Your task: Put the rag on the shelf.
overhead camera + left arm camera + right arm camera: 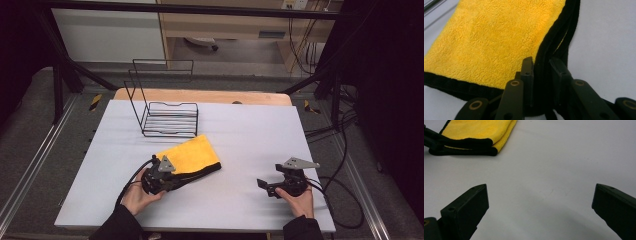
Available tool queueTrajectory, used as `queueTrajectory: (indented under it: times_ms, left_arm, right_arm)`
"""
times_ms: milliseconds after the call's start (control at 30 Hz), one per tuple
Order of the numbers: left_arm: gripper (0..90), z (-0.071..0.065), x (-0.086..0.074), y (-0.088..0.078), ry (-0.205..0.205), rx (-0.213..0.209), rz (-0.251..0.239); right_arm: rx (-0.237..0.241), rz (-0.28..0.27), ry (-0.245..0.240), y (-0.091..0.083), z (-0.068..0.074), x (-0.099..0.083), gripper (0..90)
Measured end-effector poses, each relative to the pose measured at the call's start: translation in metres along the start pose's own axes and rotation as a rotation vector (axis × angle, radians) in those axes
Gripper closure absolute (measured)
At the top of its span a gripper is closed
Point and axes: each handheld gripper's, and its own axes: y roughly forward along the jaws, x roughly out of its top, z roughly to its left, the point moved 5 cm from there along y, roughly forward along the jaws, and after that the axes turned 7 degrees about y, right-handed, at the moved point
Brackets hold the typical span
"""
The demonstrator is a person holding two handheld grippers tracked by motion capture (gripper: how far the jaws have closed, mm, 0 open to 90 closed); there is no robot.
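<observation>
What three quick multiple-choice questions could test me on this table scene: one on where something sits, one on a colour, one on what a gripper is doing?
1. Where does the black wire rack stand, seen in the high view?
A. Beyond the folded cloth, toward the table's far edge
B. Between the two grippers
C. On top of the cloth

2. What colours is the folded cloth?
A. Blue with white edging
B. Yellow with black edging
C. Plain red

3. How do the jaws of the right gripper stand?
A. Closed on the rack
B. Clamped on the cloth
C. Wide apart with nothing between them

Answers: 1 A, the rack stands past the cloth's far side. 2 B, the left gripper view shows yellow pile with a black border. 3 C, the right gripper view shows bare table between the jaws, while the left gripper pinches the cloth's black edge.
</observation>
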Motion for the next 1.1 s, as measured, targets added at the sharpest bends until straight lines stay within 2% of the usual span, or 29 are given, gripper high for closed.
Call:
queueTrajectory:
  times_ms: [167, 233, 267, 300, 367, 433, 467, 567, 633, 700, 733, 800, 967, 1033, 1100]
  left_arm:
    - [74.8, 0.000, 0.000, -0.001, -0.001, -0.006, -0.006]
    - [71.5, -0.004, 0.000, -0.003, 0.023, -0.014, -0.005]
    - [62.0, -0.007, 0.000, -0.004, 0.035, -0.019, 0.000]
    - [56.9, -0.010, 0.000, -0.004, 0.047, -0.023, 0.004]
    - [54.6, -0.015, 0.000, -0.003, 0.065, -0.003, 0.006]
    - [56.4, -0.015, -0.001, -0.002, 0.069, 0.020, 0.009]
    - [59.3, -0.014, -0.001, -0.001, 0.058, 0.031, 0.002]
    - [67.0, -0.011, -0.004, -0.001, 0.058, 0.030, -0.012]
    - [68.7, -0.010, -0.003, -0.001, 0.043, 0.033, -0.011]
    - [75.4, -0.009, -0.003, 0.000, 0.047, 0.051, -0.001]
    - [75.7, -0.009, -0.002, 0.000, 0.050, 0.055, 0.004]
    - [76.1, -0.009, -0.002, 0.000, 0.060, 0.060, 0.010]
    - [75.6, -0.007, -0.003, -0.002, 0.054, 0.026, -0.012]
    - [70.7, -0.011, -0.004, -0.004, 0.069, 0.019, -0.018]
    - [59.2, -0.017, -0.004, -0.004, 0.082, 0.021, -0.014]
  right_arm:
    - [0.002, -0.003, 0.002, 0.001, 0.000, 0.000, 1.4]
    - [0.002, -0.002, 0.001, 0.000, 0.000, 0.000, 1.4]
    - [0.002, 0.001, -0.001, 0.000, 0.000, 0.000, 1.3]
    - [0.003, 0.001, 0.002, 0.000, 0.000, 0.000, 1.3]
    - [0.004, 0.001, 0.002, 0.000, 0.000, 0.000, 1.3]
    - [0.003, -0.001, -0.003, 0.000, 0.000, 0.000, 1.3]
    - [0.003, -0.004, -0.001, 0.000, 0.000, 0.000, 1.3]
    - [0.003, -0.007, -0.001, 0.000, 0.000, 0.000, 1.3]
    - [0.002, -0.006, 0.000, 0.000, 0.000, 0.000, 1.3]
    - [0.002, -0.007, -0.002, 0.000, 0.000, 0.000, 1.3]
    - [0.002, -0.007, -0.002, -0.001, 0.000, 0.000, 1.3]
    - [0.002, -0.009, 0.000, -0.001, 0.000, 0.001, 1.4]
    - [0.003, -0.003, -0.002, 0.000, 0.000, 0.000, 1.3]
    - [0.002, -0.005, 0.000, -0.001, 0.000, 0.001, 1.4]
    - [0.002, -0.008, 0.004, -0.001, 0.000, 0.001, 1.4]
